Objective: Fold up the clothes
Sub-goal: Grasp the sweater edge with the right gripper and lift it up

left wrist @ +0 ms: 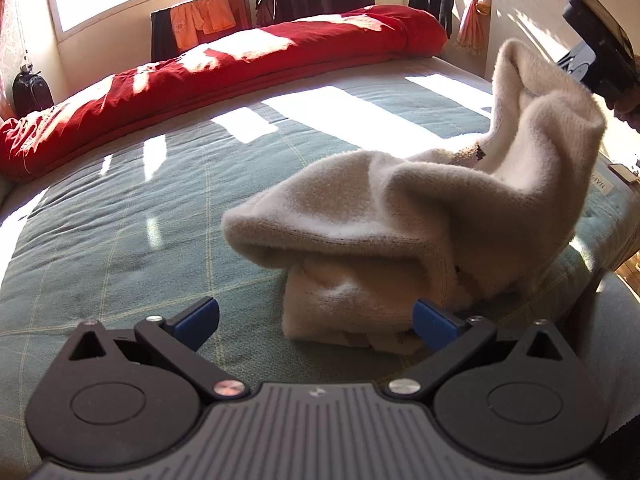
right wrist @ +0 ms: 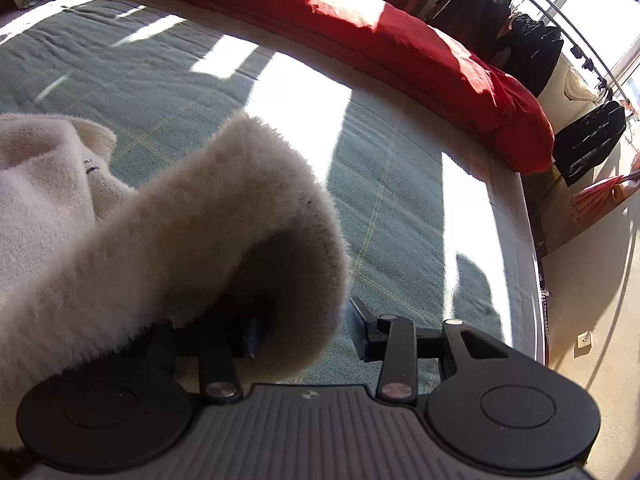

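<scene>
the left wrist view sits low over the bed [left wrist: 120,220], close to the cream garment [left wrist: 360,232], facing the red duvet [left wrist: 240,64]. the right wrist view looks down from higher, garment [right wrist: 180,220] against its lens. both share bed [right wrist: 400,200], duvet [right wrist: 400,40] and garment.

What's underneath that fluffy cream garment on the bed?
Under the cream garment lies the green bedspread. Its raised top fold overhangs its own lower folded layer. Anything tucked deeper inside the folds is hidden.

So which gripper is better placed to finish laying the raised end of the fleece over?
Probably the right gripper: the fleece end drapes over its finger, lifted above the bed. The left gripper is open, low beside the folded part, holding nothing.
</scene>
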### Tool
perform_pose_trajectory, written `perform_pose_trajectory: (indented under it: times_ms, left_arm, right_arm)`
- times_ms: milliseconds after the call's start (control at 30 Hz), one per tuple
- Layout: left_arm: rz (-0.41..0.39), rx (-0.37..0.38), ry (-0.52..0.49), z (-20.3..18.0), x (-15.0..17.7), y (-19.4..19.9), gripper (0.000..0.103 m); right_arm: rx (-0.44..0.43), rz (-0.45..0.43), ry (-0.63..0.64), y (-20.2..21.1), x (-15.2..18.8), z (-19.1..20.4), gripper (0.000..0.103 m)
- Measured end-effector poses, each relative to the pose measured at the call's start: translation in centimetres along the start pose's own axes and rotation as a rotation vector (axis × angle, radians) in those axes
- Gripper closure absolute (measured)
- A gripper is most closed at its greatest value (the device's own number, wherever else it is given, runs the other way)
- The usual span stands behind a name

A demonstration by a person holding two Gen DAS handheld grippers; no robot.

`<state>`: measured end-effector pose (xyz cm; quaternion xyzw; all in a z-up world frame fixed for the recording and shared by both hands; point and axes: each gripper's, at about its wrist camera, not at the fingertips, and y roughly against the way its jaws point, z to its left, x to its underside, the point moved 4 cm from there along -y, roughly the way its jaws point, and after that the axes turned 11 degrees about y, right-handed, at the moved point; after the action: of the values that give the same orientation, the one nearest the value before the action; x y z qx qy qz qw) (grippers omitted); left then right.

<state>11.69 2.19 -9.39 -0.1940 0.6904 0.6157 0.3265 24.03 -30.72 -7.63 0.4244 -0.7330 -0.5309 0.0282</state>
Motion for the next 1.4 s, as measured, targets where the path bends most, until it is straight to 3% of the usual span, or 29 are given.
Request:
perform_pose_trajectory:
  times_ms: [167, 267, 600, 933, 1067, 1133, 1200, 1400]
  left_arm:
    - [0.001, 0.037, -0.034, -1.7, -0.2, 0.1, 0.001]
    - [0.001, 0.055, -0.031, -2.5, -0.5, 0.2, 0.001]
    - [0.002, 0.05, -0.093, -4.5, 0.0, 1.0, 0.001]
    - [-0.009, 0.028, -0.102, -4.1, 1.0, 2.0, 0.001]
    - [-0.01, 0.024, -0.095, -3.7, 1.3, 2.1, 0.001]
    - [-0.014, 0.021, -0.099, -3.6, 1.5, 2.2, 0.001]
    - [-0.023, 0.016, -0.108, -3.6, 1.4, 2.2, 0.001]
    - [-0.05, 0.034, -0.183, -4.6, 0.9, 1.9, 0.001]
  right_arm:
    - [-0.013, -0.034, -0.017, 2.9, 0.7, -1.0, 0.052]
    - [-0.049, -0.052, -0.024, 4.5, 1.5, -1.2, 0.041]
    - [-0.279, -0.052, 0.071, 7.1, 4.5, 4.6, 0.04]
    - [-0.472, -0.094, 0.102, 7.5, 3.1, 9.1, 0.04]
    - [-0.499, -0.115, 0.11, 7.4, 1.9, 10.2, 0.04]
    - [-0.475, -0.137, 0.106, 7.3, 1.3, 10.5, 0.045]
    - [-0.456, -0.159, 0.097, 7.4, 0.7, 10.5, 0.072]
    - [-0.473, -0.172, 0.056, 7.3, -1.4, 9.8, 0.075]
